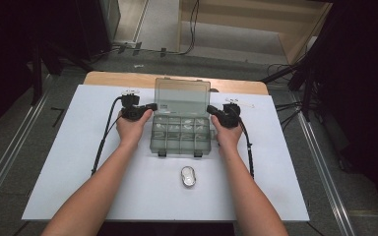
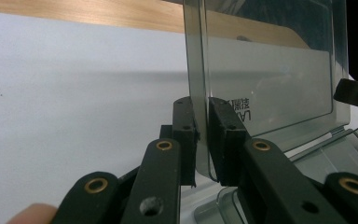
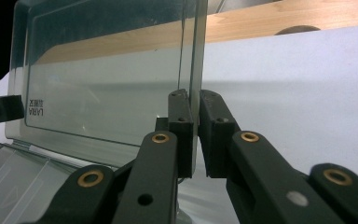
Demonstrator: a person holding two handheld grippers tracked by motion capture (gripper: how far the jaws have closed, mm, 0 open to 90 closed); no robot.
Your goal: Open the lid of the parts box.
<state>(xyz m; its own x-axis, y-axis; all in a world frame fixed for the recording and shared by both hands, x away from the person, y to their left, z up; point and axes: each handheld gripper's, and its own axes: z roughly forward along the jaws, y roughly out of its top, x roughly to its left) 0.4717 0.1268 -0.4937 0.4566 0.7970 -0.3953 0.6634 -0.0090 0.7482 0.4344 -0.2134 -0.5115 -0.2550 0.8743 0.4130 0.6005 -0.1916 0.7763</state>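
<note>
Forearms enter from the bottom of the high view, each hand wrapped round a hand-held gripper. Left hand-held gripper [image 1: 151, 106] sits at the left edge of the raised lid [image 1: 182, 96] of a smoky translucent compartment box [image 1: 182, 133]; right hand-held gripper [image 1: 210, 108] sits at the lid's right edge. Left gripper view: black jaws closed onto the lid's side edge [image 2: 200, 93], one pad on each face, plastic pinched between them. Right gripper view: same arrangement on the opposite edge [image 3: 196, 70], jaws clamped against the thin wall. Lid stands near upright, hinged at the box's far side, with a small printed label [image 3: 36, 106] in its lower corner. Box base rests flat at the middle of the white sheet [image 1: 78, 162] covering the counter, divided into rows of small compartments; contents pale, too small to identify. Two latches [image 1: 162, 154] hang at the box's near edge. Small oval silver object [image 1: 189, 177] lies on the sheet just nearer the person than the box, apart from it. Wooden counter edge [image 1: 118, 77] shows beyond the sheet. Black cables trail from both grippers along the sheet.
</note>
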